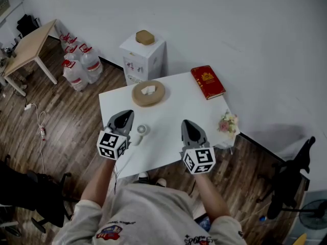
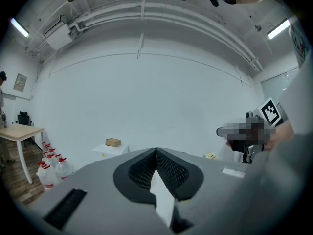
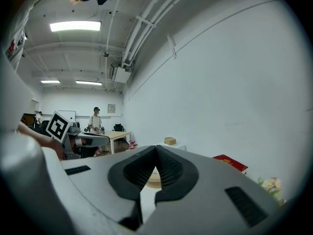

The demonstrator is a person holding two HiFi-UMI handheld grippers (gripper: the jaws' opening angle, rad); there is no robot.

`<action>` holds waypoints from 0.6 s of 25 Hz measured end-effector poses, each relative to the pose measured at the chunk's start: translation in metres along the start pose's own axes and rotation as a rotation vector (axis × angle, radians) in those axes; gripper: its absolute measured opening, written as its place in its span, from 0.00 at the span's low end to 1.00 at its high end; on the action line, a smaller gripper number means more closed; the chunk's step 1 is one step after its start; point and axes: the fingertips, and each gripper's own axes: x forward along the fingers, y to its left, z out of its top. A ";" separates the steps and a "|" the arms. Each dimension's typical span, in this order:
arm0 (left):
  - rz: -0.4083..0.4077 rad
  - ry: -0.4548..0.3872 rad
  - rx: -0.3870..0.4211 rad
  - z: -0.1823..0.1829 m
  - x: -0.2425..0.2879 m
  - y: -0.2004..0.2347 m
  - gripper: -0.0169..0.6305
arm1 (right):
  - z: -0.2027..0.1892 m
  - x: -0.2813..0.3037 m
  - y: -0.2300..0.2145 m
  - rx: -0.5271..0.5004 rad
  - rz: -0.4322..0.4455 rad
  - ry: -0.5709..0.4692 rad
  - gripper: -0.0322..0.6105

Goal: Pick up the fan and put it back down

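Left hand-held gripper (image 2: 156,152) and right hand-held gripper (image 3: 156,148) clenched empty, mesh-textured jaws together; round white fan (image 1: 141,129) lies between on smooth desk (image 1: 171,108).

No legible txt; red book (image 1: 207,82) cover print too small.

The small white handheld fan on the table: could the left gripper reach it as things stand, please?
Probably yes: the small white handheld fan lies bare on the white table just beside the left gripper, nothing between them. Its jaws are shut and empty, so they must open first.
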 end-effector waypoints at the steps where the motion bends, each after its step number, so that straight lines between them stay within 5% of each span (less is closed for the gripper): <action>1: -0.002 0.003 -0.001 -0.001 0.001 -0.001 0.03 | -0.001 0.000 -0.001 0.000 0.002 -0.002 0.04; 15: -0.007 0.032 0.002 -0.009 0.001 -0.001 0.03 | -0.007 -0.001 0.005 -0.011 0.020 0.024 0.03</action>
